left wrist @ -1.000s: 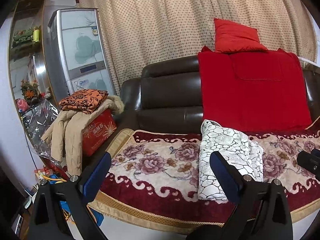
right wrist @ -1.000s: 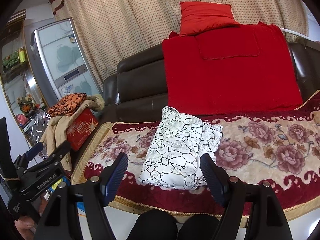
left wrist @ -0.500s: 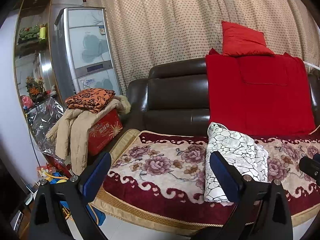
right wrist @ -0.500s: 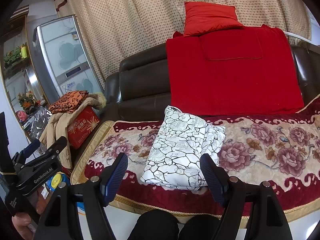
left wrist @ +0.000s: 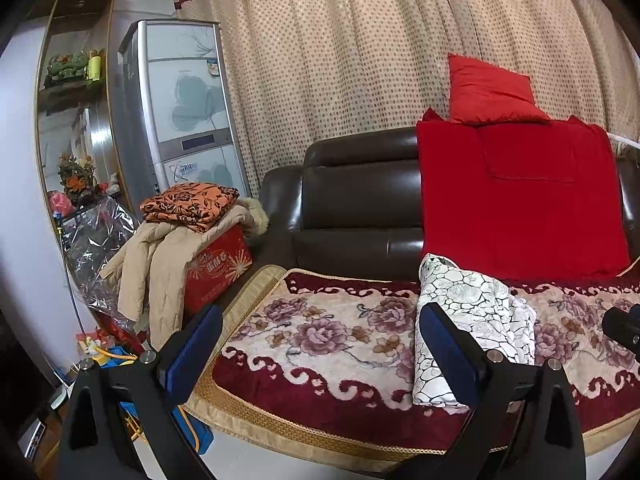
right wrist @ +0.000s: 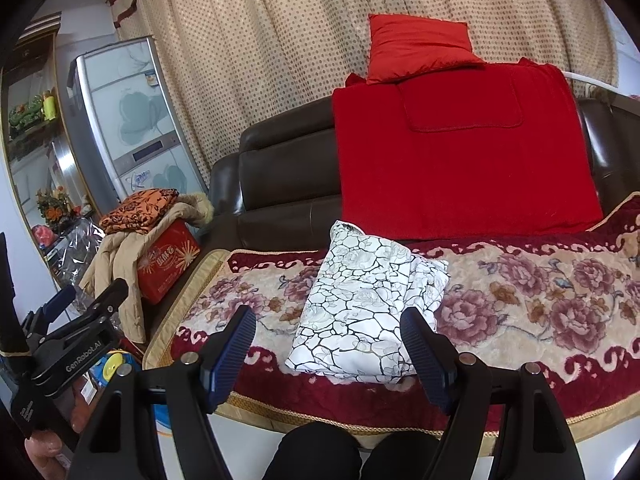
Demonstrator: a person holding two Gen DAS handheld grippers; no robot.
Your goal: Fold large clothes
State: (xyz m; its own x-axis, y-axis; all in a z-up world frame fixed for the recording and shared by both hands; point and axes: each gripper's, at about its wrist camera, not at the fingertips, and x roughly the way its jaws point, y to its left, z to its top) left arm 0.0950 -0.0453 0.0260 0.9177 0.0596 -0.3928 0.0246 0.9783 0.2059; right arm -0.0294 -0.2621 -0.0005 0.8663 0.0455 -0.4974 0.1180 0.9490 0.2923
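Observation:
A folded white garment with a black crackle print (left wrist: 472, 320) lies on the floral sofa cover (left wrist: 332, 332); it also shows in the right wrist view (right wrist: 364, 300). My left gripper (left wrist: 320, 352) is open and empty, held back from the sofa's front edge, left of the garment. My right gripper (right wrist: 332, 352) is open and empty, in front of the garment and apart from it. The left gripper's body shows at the left of the right wrist view (right wrist: 76, 336).
A dark leather sofa (right wrist: 280, 176) carries a red blanket (right wrist: 460, 152) and a red cushion (right wrist: 416, 46). Left of it stand a red box (left wrist: 216, 264) under a beige coat (left wrist: 160, 256) and a folded orange cloth (left wrist: 188, 204), and a fridge (left wrist: 180, 112). My knees (right wrist: 352, 456) show below.
Both grippers have drawn back and tilted up a little, so the sofa and garment sit lower and farther in view. The garment has not moved. Both grippers stay open.

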